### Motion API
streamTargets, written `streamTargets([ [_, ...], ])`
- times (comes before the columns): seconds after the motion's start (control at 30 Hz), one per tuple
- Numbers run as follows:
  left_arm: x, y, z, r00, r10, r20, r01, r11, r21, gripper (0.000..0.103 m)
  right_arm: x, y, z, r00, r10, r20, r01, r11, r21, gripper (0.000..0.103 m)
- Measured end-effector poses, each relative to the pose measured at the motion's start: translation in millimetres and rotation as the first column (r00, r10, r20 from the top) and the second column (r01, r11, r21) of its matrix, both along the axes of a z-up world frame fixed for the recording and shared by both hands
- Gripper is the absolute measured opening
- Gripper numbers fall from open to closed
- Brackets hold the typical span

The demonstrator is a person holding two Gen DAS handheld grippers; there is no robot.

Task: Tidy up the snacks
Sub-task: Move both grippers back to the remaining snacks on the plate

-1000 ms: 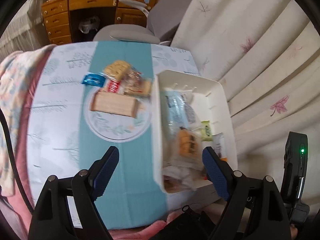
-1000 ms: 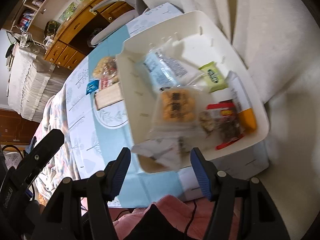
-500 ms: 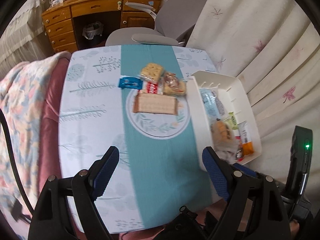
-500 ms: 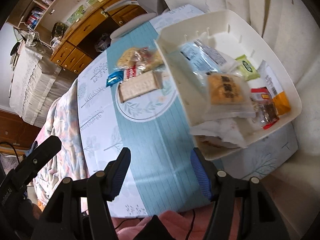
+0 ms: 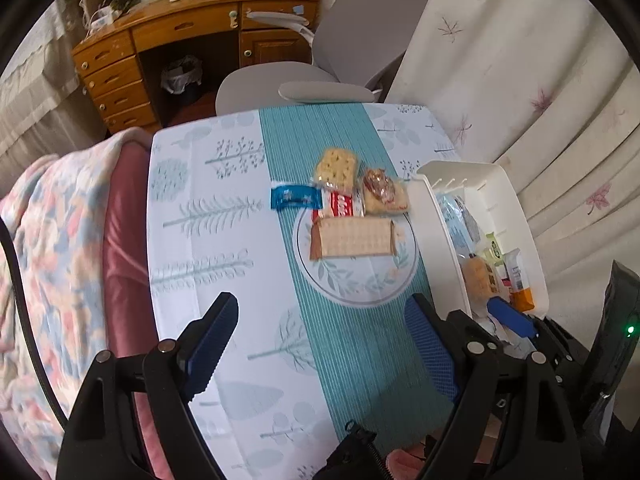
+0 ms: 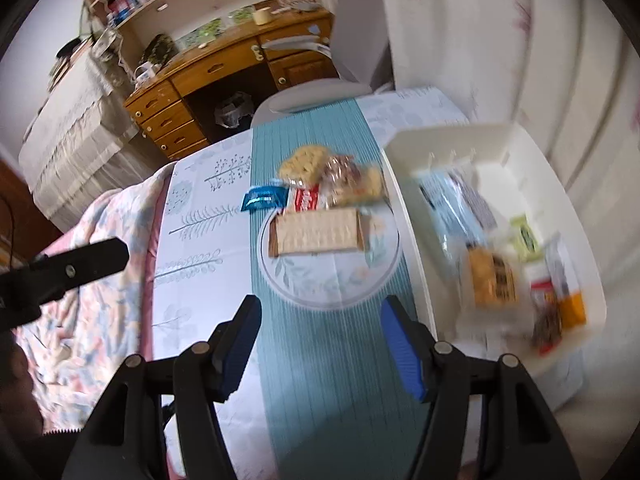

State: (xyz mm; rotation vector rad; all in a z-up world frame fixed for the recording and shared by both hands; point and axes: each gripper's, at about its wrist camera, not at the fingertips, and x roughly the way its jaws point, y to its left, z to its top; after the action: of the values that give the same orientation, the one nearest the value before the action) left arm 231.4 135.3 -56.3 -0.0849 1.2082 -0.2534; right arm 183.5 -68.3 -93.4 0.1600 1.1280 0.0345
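Note:
Several snack packets lie in a cluster on the teal runner: a long wafer pack (image 5: 352, 238) (image 6: 318, 232), a red packet (image 5: 340, 204), a blue packet (image 5: 294, 197) (image 6: 264, 198), a square cracker pack (image 5: 336, 166) and a clear cookie pack (image 5: 382, 192). To their right stands a white bin (image 5: 516, 216) (image 6: 404, 216) holding several more snacks. My left gripper (image 5: 320, 344) hovers open over the runner, nearer than the cluster, nothing between its blue pads. My right gripper (image 6: 320, 344) is likewise open and empty, just left of the bin.
The small table (image 5: 192, 240) has a leaf-print cloth. A floral blanket (image 5: 52, 240) lies at its left, curtains (image 5: 520, 80) at its right. A grey chair (image 5: 320, 80) and a wooden desk (image 5: 180, 40) stand beyond the far edge.
Both grippers have swung left from above the bin toward the runner; the snack cluster now sits nearer the middle of both views. Neither jaw opening changed.

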Motion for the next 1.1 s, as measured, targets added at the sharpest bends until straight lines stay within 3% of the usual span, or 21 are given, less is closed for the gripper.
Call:
streamTargets([
  [0.27,55.0,-5.4,-13.1,0.999,0.011,-0.031,-0.009,0.999,0.046,0.084,45.0,11.2,-17.9,0.992,0.096,0.077,-0.090,0.993,-0.082,0.063],
  [0.53,117.3,-20.5,-37.6,0.997,-0.036,-0.066,0.039,0.998,0.041,0.084,87.9,16.2,-56.0,0.987,0.149,0.062,-0.137,0.978,-0.158,0.063],
  [0.87,194.5,-38.4,-95.0,0.985,-0.063,-0.159,0.068,0.997,0.027,0.084,122.9,25.2,-91.9,0.982,0.179,0.060,-0.160,0.957,-0.243,0.062],
  [1.1,228.2,-50.6,-141.1,0.956,-0.073,-0.286,0.070,0.997,-0.018,0.084,135.9,31.9,-113.8,0.978,0.203,0.044,-0.180,0.933,-0.310,0.061],
])
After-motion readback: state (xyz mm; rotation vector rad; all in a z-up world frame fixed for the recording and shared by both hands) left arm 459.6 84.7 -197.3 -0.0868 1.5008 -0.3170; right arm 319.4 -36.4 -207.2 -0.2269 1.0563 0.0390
